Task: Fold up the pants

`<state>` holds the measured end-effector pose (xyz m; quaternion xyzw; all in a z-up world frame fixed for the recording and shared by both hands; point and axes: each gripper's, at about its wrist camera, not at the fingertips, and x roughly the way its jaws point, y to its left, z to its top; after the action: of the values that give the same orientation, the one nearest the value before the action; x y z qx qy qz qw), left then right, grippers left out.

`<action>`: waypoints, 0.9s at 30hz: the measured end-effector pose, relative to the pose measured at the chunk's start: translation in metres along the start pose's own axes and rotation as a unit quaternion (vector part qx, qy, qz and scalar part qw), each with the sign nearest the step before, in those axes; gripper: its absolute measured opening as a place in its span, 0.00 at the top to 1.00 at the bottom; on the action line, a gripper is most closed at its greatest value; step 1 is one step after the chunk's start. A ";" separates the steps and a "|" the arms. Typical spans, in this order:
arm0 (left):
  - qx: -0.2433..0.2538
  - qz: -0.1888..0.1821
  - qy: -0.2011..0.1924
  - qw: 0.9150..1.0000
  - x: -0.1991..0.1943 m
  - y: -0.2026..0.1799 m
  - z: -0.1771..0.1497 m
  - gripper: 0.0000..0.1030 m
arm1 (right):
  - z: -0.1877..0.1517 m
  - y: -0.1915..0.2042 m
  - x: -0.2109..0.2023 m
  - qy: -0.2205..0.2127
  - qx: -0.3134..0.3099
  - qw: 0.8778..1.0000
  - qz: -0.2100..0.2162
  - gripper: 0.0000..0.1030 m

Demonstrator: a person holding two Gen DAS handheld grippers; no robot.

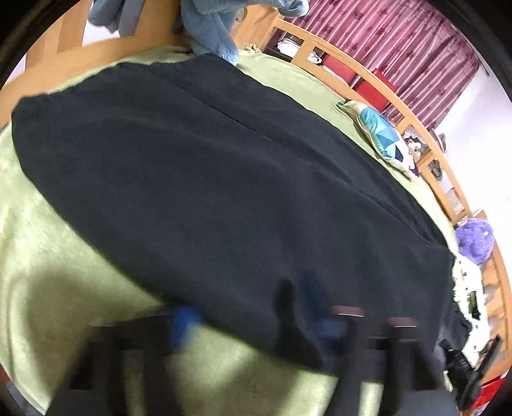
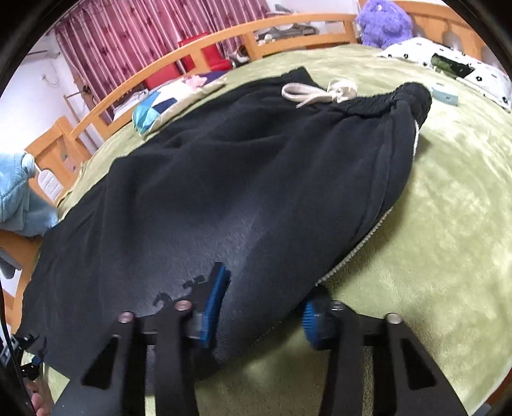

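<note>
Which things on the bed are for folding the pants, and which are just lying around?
For the job: black pants, left gripper, right gripper.

Just lying about: patchwork pillow, purple plush toy, blue fluffy garment, spotted pillow.

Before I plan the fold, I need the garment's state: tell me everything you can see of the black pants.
The black pants look like thick fleece, with a ribbed elastic waistband, a cream drawstring and a pale side seam. They lie mostly flat, lightly rumpled, on the green blanket. Their near edge sits between the right gripper pads; the left view is too blurred to judge.
</note>
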<state>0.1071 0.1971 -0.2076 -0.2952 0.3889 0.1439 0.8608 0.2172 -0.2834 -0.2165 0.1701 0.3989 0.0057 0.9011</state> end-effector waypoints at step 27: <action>0.078 -0.033 -0.054 0.995 -0.120 -0.072 0.092 0.88 | 0.099 0.043 -0.086 -0.003 0.002 1.000 0.030 0.82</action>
<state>0.1166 0.1950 -0.0405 -0.2321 0.3422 0.1003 0.9050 0.2358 -0.2853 -0.0797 0.1837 0.3906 0.0318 0.9015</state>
